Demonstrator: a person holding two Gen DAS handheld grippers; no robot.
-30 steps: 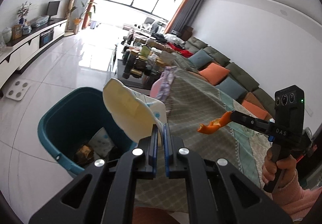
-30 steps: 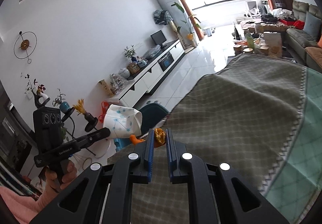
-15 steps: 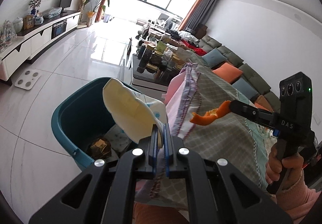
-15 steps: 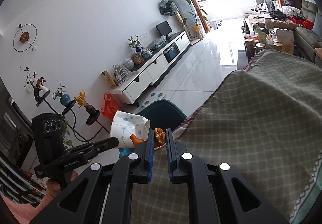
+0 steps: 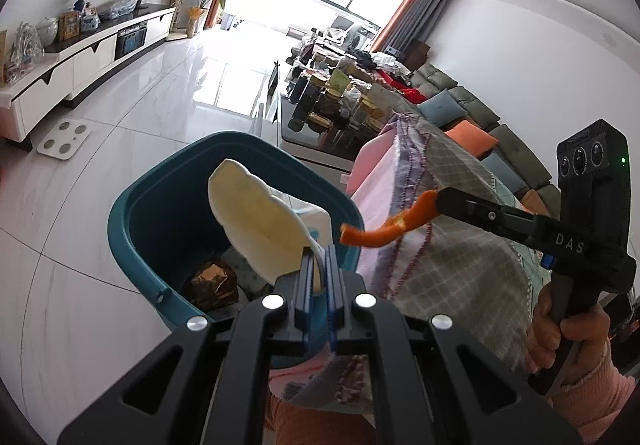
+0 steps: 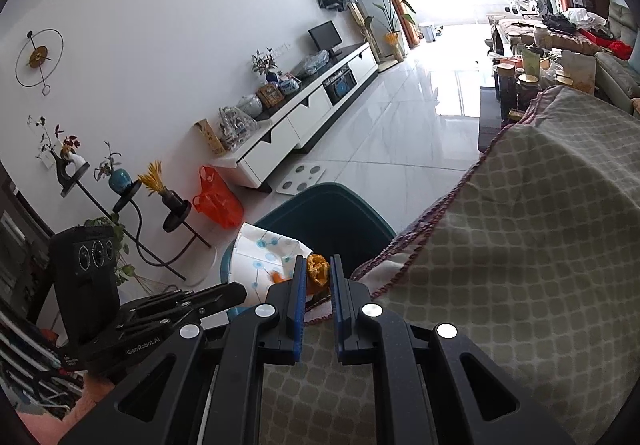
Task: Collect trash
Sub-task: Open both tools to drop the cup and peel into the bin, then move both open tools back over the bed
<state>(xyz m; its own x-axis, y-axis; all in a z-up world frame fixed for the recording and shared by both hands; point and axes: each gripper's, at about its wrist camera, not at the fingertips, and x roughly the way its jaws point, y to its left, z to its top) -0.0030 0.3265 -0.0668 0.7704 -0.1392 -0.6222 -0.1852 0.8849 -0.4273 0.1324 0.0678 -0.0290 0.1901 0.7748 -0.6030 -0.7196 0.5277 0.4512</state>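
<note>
My left gripper (image 5: 319, 259) is shut on a crumpled white paper cup with blue dots (image 5: 260, 221) and holds it over the open teal trash bin (image 5: 160, 181). The cup also shows in the right wrist view (image 6: 266, 257). My right gripper (image 6: 318, 271) is shut on a piece of orange peel (image 6: 317, 270); in the left wrist view the peel (image 5: 380, 231) hangs from its fingertips just right of the bin rim. The bin (image 6: 340, 213) holds a brown wrapper (image 5: 210, 279) and paper at the bottom.
A table under a grey checked cloth (image 6: 500, 245) stands right beside the bin. A low coffee table with jars (image 5: 332, 97) is behind it, a sofa (image 5: 480, 125) at right. A white TV cabinet (image 5: 80, 57) lines the left wall; a scale (image 5: 64, 139) lies on the tile floor.
Both grippers have moved off the table edge toward the bin. The cup now hangs over the bin's opening, and the peel has come closer to its rim.
</note>
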